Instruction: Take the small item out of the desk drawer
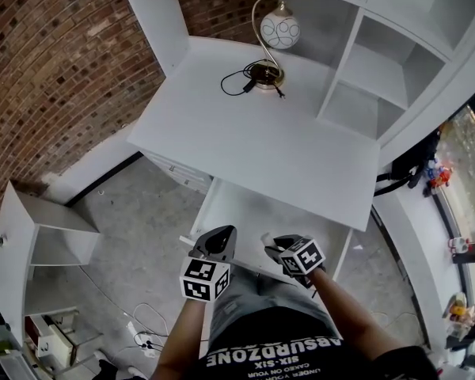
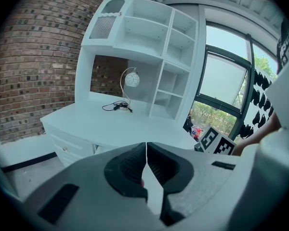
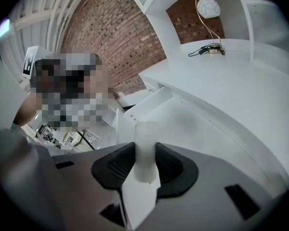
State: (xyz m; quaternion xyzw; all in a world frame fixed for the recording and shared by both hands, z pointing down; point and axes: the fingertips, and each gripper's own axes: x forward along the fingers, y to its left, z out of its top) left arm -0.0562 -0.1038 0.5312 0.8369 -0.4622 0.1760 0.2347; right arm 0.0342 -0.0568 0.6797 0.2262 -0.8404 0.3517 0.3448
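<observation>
Just beside the closed left hand-held gripper (image 1: pixel 215 241), right hand-held gripper (image 3: pixel 145 153) pinches a small, maybe-plastic item (image 3: pixel 145 133).

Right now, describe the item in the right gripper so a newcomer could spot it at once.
Start at the white desk with the lamp; its drawer stands open below the front edge. At the drawer's near end, the right gripper is shut on a small pale cylinder that sticks out past the jaws. The left gripper beside it is shut on nothing.
</observation>
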